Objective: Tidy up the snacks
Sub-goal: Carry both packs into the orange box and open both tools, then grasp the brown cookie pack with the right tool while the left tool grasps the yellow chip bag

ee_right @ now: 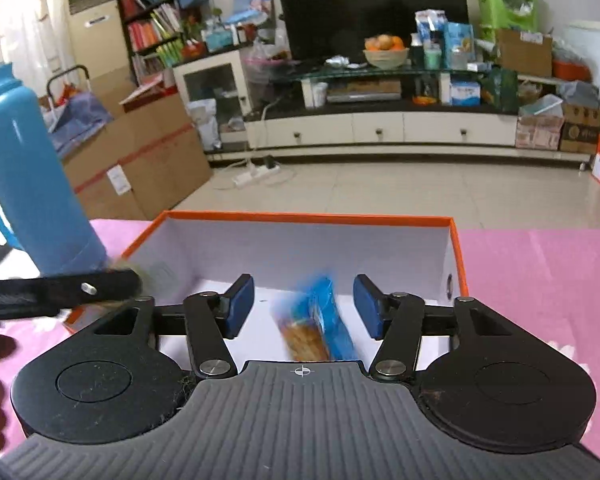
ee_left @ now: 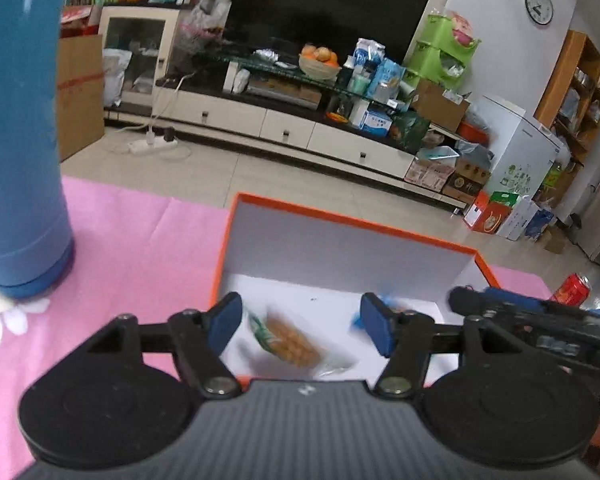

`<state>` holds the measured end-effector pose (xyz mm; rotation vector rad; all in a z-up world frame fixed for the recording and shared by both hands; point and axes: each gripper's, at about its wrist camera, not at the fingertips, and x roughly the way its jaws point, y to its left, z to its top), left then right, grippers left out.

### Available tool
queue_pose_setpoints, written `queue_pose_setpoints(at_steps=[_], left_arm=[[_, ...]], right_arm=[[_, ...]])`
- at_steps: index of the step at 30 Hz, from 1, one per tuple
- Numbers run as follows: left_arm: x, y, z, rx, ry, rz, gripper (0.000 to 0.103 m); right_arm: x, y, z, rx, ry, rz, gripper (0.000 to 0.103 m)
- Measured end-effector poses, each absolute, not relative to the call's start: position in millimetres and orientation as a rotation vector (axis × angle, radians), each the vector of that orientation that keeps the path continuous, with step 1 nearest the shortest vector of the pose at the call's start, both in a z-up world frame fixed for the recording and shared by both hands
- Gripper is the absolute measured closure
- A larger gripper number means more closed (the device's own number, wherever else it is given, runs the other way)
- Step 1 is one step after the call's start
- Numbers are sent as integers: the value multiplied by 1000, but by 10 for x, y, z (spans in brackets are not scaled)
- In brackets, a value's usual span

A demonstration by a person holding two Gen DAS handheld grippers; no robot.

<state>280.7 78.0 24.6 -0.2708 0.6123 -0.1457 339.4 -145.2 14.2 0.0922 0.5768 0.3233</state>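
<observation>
- Two snack packets lie in the orange box (ee_right: 456, 248): green-wrapped packet (ee_left: 288, 340), blue-wrapped packet (ee_right: 320, 320)
- left gripper (ee_left: 302, 322) and right gripper (ee_right: 304, 306) both gape, gripping nothing

- You have a blue bottle (ee_left: 20, 128) standing upright on the pink cloth (ee_left: 140, 248)
- A red can (ee_left: 574, 289) sits at your far right
- Behind, you see a black TV (ee_right: 370, 8), a fruit bowl (ee_right: 385, 54) and a wall clock (ee_left: 539, 6)

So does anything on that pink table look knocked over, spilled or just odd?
Nothing stands out. The two snack packets lie loose in the orange box, blurred, and the blue bottle stands upright beside it.
</observation>
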Motion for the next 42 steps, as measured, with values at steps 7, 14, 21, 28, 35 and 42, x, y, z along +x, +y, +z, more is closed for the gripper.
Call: queue_pose_setpoints(at_steps=[7, 14, 21, 28, 35, 42], left_arm=[[1744, 937, 232, -261, 560, -107, 27], [826, 685, -81, -250, 672, -27, 27], [671, -37, -215, 26, 690, -90, 25], [895, -248, -369, 134, 722, -72, 48], [728, 127, -364, 64, 727, 9, 50], [750, 312, -455, -65, 753, -17, 48]], right_arm=[[2255, -1835, 52, 138, 460, 352, 5], [1182, -2330, -501, 337, 462, 297, 5], [1136, -2763, -675, 495, 547, 256, 6], [962, -2842, -518, 478, 528, 245, 1], [979, -2854, -551, 451, 573, 191, 1], [1254, -2439, -373, 195, 587, 159, 1]])
